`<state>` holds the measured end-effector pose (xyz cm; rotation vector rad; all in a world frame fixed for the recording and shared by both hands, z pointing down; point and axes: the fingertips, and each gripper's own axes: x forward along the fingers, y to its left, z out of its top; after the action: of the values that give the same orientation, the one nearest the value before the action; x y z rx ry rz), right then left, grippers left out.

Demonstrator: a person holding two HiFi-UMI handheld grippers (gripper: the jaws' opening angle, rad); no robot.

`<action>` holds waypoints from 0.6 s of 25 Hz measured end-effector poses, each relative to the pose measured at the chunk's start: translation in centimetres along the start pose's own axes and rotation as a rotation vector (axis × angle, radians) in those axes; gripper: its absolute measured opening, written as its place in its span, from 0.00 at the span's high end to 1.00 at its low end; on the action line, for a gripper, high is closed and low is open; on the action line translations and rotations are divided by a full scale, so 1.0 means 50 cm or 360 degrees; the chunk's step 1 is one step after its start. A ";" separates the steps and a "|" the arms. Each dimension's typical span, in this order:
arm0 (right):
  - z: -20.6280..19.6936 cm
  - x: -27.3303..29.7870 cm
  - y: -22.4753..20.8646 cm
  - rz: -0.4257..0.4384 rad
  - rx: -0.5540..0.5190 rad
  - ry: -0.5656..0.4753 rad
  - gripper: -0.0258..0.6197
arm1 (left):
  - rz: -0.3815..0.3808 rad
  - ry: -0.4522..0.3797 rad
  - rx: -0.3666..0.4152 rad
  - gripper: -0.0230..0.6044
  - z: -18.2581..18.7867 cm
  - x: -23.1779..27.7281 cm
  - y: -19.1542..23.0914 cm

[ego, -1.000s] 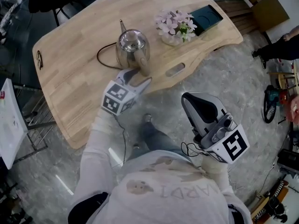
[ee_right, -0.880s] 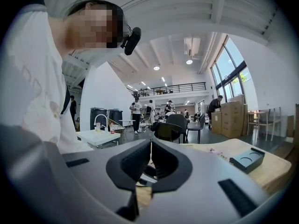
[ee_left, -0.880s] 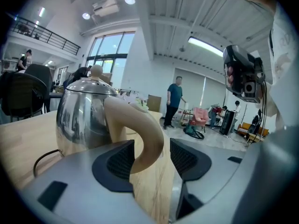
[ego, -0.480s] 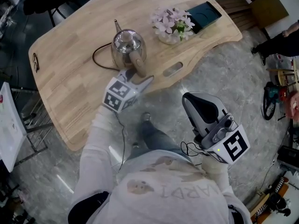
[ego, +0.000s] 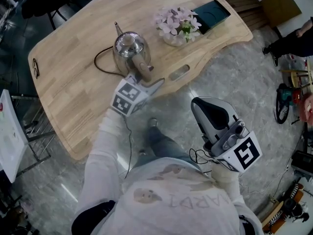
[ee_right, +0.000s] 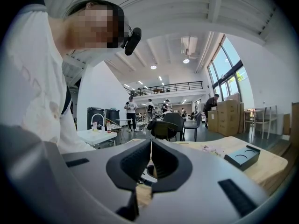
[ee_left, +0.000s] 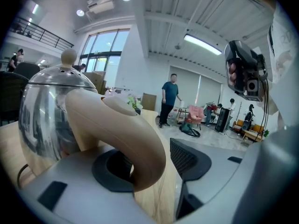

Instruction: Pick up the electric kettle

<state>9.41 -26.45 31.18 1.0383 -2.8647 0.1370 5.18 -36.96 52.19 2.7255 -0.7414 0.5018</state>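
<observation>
The stainless electric kettle (ego: pixel 128 48) stands on the wooden table (ego: pixel 73 92) near its front edge, with its beige handle (ego: pixel 143 71) turned toward me. My left gripper (ego: pixel 149 83) is open at that handle. In the left gripper view the handle (ee_left: pixel 117 125) curves down between the two jaws in front of the kettle body (ee_left: pixel 46 120), against the left pad, with a gap to the right pad (ee_left: pixel 187 160). My right gripper (ego: pixel 209 107) hangs over the floor off the table, shut with nothing in it; its pads (ee_right: pixel 161 160) meet.
A black cord (ego: pixel 100 62) loops from the kettle to the left. Pink flowers in a glass bowl (ego: pixel 178 26) and a dark tray (ego: pixel 211 14) sit at the table's far right. A slot (ego: pixel 178 73) is cut near the front edge. A white table (ego: pixel 10 131) stands left.
My left gripper has moved forward, up to the kettle's handle, which now lies between its jaws. The right gripper has stayed where it was.
</observation>
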 end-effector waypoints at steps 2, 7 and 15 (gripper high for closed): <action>-0.001 -0.003 -0.004 -0.0006 0.0001 0.0001 0.93 | -0.0002 0.0002 0.0001 0.62 0.002 0.007 -0.001; -0.005 -0.007 -0.010 -0.0012 0.0000 0.0004 0.93 | 0.0084 0.0003 0.0062 0.62 0.005 0.019 0.007; -0.009 -0.018 -0.017 -0.0028 -0.0004 0.0012 0.93 | 0.0194 0.0028 0.0159 0.78 0.003 0.020 0.024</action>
<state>10.65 -26.48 31.56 1.0596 -2.8473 0.1359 5.39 -38.43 52.65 2.7750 -0.9052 0.6039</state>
